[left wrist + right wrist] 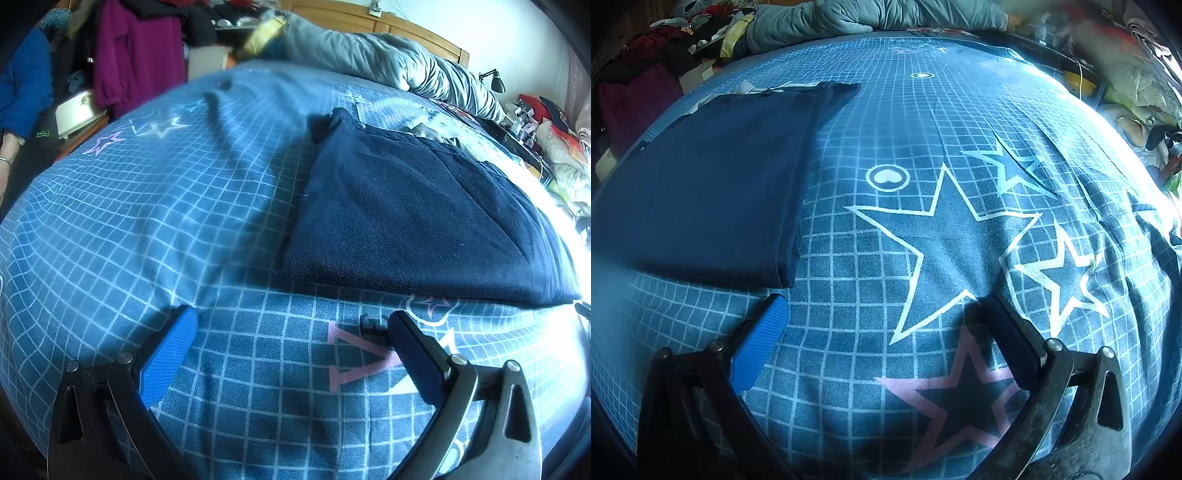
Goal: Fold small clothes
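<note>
here the navy garment (pixel 417 218) is seen folded flat on the grid-and-star bedspread (pixel 155 206). left gripper (pixel 291 332) and right gripper (pixel 882 321) are held wide open, empty. only the left view shows a person's blue sleeve (pixel 26 85); possibly a white box (pixel 79 110) nearby.

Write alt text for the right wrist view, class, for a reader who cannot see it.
A folded navy garment lies flat on a blue grid-patterned bedsheet printed with stars, to the upper left of the open, empty right gripper. A grey duvet is bunched at the far end of the bed.
</note>
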`<state>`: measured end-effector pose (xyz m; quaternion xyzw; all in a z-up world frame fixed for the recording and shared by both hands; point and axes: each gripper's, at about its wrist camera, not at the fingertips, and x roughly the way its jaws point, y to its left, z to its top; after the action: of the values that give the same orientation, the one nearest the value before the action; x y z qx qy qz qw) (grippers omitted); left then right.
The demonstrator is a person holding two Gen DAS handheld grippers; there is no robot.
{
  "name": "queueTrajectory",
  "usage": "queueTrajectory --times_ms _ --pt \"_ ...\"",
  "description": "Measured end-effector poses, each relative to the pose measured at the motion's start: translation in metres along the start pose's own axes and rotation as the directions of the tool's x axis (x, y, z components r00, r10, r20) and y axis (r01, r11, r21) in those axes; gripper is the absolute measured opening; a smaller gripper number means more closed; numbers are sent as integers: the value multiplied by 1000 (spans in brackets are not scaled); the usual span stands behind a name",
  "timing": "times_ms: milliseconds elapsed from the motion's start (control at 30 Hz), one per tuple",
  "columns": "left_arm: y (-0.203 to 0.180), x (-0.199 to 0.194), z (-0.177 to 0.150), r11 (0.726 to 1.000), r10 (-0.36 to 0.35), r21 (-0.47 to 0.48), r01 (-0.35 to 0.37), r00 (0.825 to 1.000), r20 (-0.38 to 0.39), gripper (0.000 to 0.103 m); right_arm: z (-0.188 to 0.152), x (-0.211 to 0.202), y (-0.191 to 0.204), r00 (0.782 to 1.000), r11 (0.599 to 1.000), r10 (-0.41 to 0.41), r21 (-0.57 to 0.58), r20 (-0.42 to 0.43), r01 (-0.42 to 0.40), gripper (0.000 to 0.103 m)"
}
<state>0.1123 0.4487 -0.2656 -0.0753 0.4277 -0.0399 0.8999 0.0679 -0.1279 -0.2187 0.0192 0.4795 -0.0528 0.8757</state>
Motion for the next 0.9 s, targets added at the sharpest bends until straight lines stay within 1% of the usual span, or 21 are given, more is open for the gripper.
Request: queueTrajectory --times_ms 900 --pt "0 1 0 1000 3 4 -3 1000 -6 103 0 1 0 1000 1000 3 1 1 -3 103"
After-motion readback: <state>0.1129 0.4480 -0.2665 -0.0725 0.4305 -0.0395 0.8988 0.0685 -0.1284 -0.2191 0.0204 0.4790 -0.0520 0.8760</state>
